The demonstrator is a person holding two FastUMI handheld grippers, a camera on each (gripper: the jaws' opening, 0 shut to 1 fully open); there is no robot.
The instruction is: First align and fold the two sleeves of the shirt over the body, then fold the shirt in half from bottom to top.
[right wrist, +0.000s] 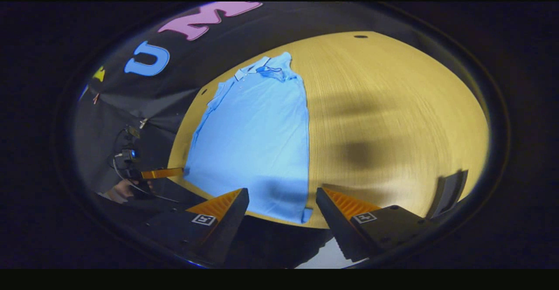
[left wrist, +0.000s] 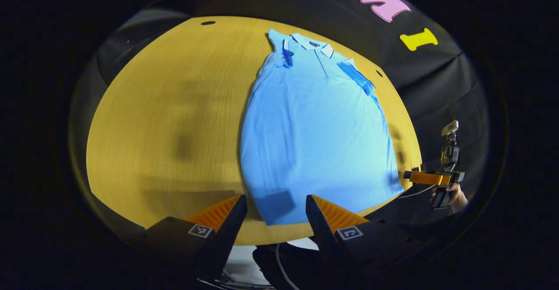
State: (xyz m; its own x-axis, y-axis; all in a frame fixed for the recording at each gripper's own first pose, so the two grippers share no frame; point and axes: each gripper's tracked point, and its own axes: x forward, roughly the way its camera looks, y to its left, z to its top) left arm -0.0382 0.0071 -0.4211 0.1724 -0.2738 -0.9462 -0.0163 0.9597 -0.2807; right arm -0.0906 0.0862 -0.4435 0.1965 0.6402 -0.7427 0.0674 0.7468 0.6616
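A light blue polo shirt lies flat on the yellow wooden table, collar at the far end. Both short sleeves are folded in over the body. My left gripper stands open just above the near hem's left corner, holding nothing. In the right gripper view the shirt stretches away from my right gripper, which is open over the hem's right corner, nothing between its fingers. The right gripper also appears, held in a hand, off the shirt's lower right corner.
The table spreads wide to each side of the shirt, with a small dark hole near its far edge. A dark flat object stands at the table's near right edge. The black cloth wall closes the back.
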